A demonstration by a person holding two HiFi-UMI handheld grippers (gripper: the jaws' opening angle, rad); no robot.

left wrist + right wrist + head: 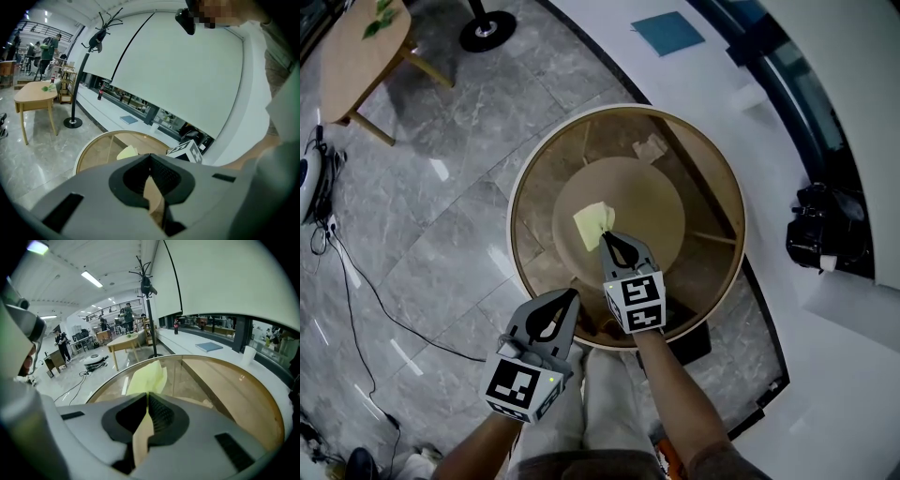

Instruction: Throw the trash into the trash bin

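Left tool (575, 292), nearest the person, is pinched together with nothing in it, by the near rim of the round glass worktop (517, 187). Right tool (606, 234), just beyond, is clamped on an edge of the yellow paper (592, 225), held over the worktop's middle. Farther on, a pale crumpled scrap (651, 147) lies toward the far rim.

this looks like a big open work hall, like an office or a lab. it has a shiny grey stone tile floor (441, 187), long white ceiling lights (91, 279), a tall black coat stand (149, 310), a small light wooden table (356, 56), and people standing by desks far back (126, 315).
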